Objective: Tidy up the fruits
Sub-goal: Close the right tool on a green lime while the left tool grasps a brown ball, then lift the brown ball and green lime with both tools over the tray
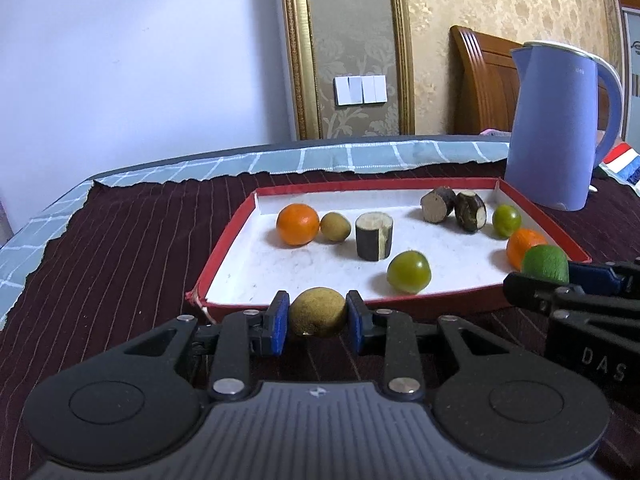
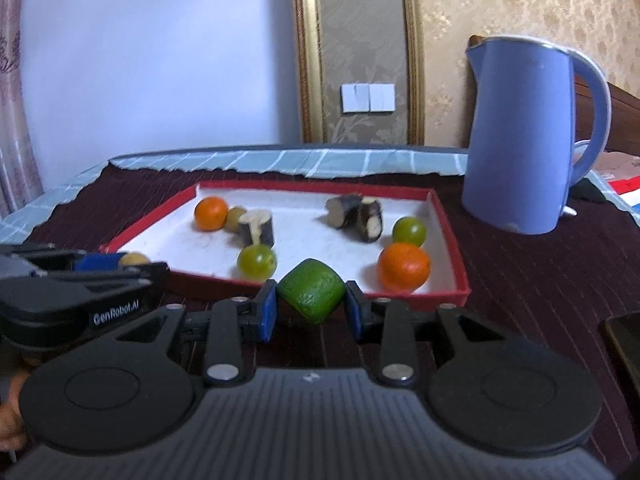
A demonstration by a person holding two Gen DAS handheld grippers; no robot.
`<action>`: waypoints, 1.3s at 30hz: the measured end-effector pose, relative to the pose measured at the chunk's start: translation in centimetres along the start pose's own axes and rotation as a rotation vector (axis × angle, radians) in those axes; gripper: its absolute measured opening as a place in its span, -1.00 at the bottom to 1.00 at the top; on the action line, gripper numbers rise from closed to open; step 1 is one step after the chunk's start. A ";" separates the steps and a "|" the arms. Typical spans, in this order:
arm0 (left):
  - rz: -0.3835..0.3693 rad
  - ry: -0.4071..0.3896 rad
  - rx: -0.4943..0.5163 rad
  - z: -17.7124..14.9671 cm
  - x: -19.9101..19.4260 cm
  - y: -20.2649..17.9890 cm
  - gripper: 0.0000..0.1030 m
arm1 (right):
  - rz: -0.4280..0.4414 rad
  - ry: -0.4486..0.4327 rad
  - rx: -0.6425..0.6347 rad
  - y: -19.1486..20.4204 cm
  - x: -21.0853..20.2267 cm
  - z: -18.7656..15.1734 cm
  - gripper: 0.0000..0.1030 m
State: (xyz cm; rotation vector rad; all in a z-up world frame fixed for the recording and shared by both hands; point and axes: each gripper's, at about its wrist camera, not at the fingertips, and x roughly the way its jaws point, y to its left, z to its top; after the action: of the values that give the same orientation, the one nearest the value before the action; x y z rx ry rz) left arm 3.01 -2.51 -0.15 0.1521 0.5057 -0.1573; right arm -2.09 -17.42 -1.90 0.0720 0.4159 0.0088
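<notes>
My left gripper [image 1: 317, 320] is shut on a brown kiwi [image 1: 317, 312], held just in front of the near rim of the red tray [image 1: 224, 236]. My right gripper [image 2: 311, 306] is shut on a green fruit [image 2: 312, 295], also at the tray's near rim [image 2: 424, 302]. Inside the white-lined tray lie two oranges [image 1: 297, 224] [image 1: 525, 247], a small kiwi [image 1: 335, 226], two green plums [image 1: 409, 272] [image 1: 506, 221] and three cut dark cane pieces [image 1: 374, 236] [image 1: 437, 204] [image 1: 470, 211]. The right gripper with the green fruit [image 1: 545, 265] shows at the right of the left wrist view.
A blue kettle [image 1: 558, 126] stands right behind the tray, also in the right wrist view [image 2: 524, 136]. A dark striped cloth [image 1: 120, 240] covers the table over a checked cloth. A dark flat object [image 2: 624, 344] lies at the right edge. Wall and wooden headboard behind.
</notes>
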 end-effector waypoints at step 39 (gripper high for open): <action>0.062 0.021 0.032 2.6 3.4 -1.1 -0.43 | -0.008 -0.024 -0.030 -0.3 2.2 3.1 -0.35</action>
State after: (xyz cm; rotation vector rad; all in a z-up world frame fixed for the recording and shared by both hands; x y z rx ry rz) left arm 6.94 -4.41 0.28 0.2007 0.5193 -0.1031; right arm 1.21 -17.83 0.04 0.0407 0.3919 0.0062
